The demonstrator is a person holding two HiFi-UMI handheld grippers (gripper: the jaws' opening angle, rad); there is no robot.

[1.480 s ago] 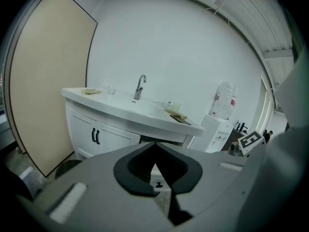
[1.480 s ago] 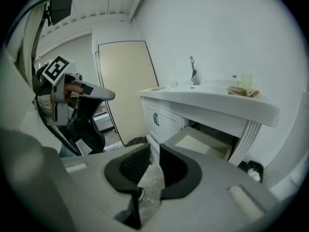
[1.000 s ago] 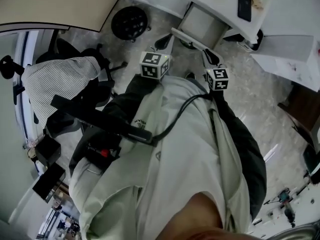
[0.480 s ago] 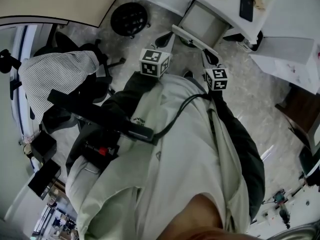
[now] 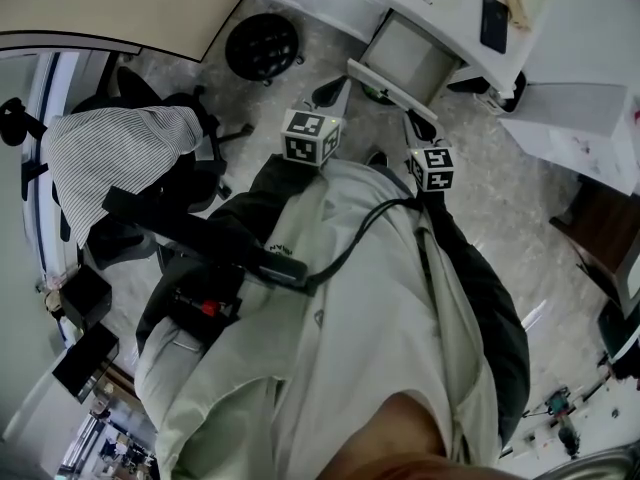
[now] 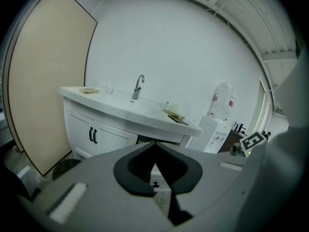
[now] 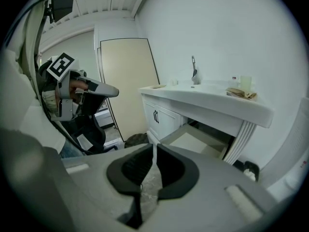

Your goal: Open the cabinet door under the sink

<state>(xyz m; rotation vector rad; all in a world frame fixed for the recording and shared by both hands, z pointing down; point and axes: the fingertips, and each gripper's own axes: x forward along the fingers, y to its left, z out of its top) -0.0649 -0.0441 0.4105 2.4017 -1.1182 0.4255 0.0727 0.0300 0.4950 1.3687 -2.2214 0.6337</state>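
The white sink cabinet point(image 5: 436, 4) runs along the top of the head view. Its front under the sink point(image 5: 392, 84) stands open, drawn out toward me, and a pale inner panel point(image 7: 195, 140) shows behind it. My left gripper point(image 5: 331, 91) hangs just short of that front's left end, its jaws closed together and empty. My right gripper point(image 5: 420, 120) sits near the right end. Its jaws have just been closing and now leave only a hairline slit with nothing in it. The faucet point(image 6: 138, 86) rises above the counter.
A closed pair of doors with black handles point(image 6: 92, 135) is left of the opening. A black round bin point(image 5: 260, 46) stands on the floor by a beige panel point(image 5: 110, 8). A chair draped in striped cloth point(image 5: 120, 148) is at my left, a large water bottle point(image 6: 223, 102) to the right.
Both grippers stay where they were by the open front. Only the head view has drifted a little.
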